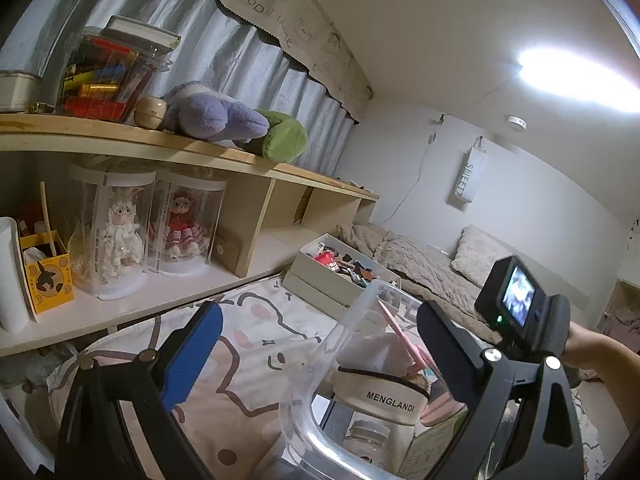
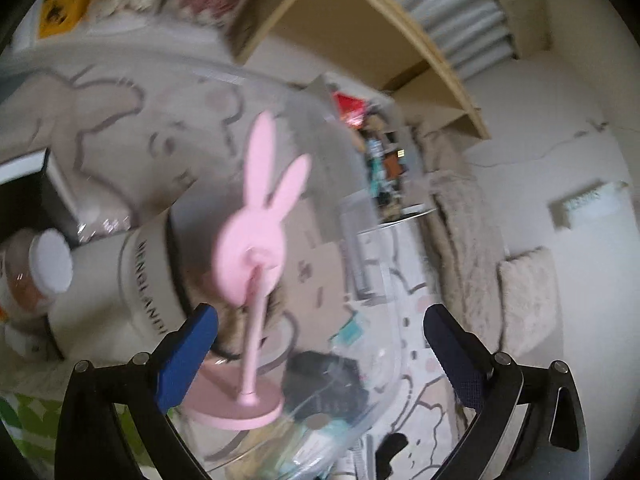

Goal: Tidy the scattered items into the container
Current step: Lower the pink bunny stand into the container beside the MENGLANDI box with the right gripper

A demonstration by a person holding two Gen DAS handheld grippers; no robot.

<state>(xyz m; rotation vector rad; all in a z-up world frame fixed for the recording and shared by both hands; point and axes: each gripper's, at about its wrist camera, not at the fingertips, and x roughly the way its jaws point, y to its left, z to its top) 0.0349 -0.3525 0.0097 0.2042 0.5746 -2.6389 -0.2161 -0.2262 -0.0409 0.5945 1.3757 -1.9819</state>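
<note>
- Clear tub (image 2: 360, 264) sits on the patterned bedsheet (image 1: 256, 320), already holding a cream pouch (image 1: 380, 394) and a white-capped jar (image 2: 50, 260).
- Pink rabbit-eared stand (image 2: 256, 240) stands upright inside the tub, beside the pouch.
- Right gripper (image 2: 320, 356): jaws wide apart over the tub, nothing held; the stand's stem rises between them, untouched.
- Left gripper (image 1: 320, 356): jaws spread wide either side of the tub's rim, no contact seen.
- White box (image 1: 320, 276) of clutter lies further back on the bed.

A long ceiling lamp (image 1: 576, 76) glares white, blown out; the left wrist view is sharp; the right wrist view is motion-blurred throughout; both bend and darken at the fisheye corners.
</note>
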